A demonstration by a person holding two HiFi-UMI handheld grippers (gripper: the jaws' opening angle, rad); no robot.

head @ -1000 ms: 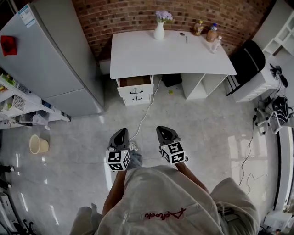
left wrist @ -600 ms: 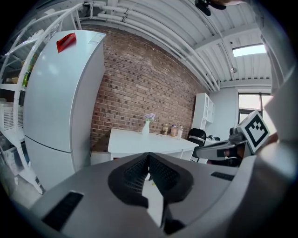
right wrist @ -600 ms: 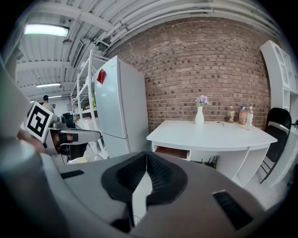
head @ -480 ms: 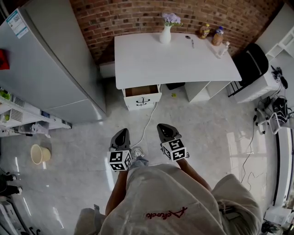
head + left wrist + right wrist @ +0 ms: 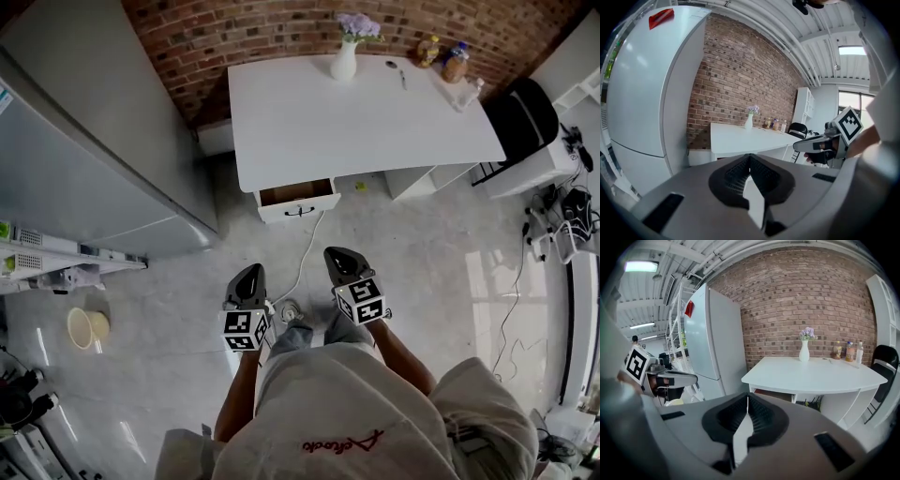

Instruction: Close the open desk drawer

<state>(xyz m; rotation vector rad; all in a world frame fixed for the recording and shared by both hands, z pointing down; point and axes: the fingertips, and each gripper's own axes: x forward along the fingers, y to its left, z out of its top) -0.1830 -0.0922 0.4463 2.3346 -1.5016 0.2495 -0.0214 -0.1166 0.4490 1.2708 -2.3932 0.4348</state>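
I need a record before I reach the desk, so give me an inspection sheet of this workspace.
Surface: white desk top, mostly bare.
Job's things: top drawer pulled open; contents unclear.
Clutter: flower vase and bottles along the desk's back edge.
Grippers: left gripper and right gripper both shut, empty, short of the desk.
Cables: white cable across the floor below the drawer.
Surroundings: refrigerator at left, brick wall behind, black chair at right, bucket on the floor.
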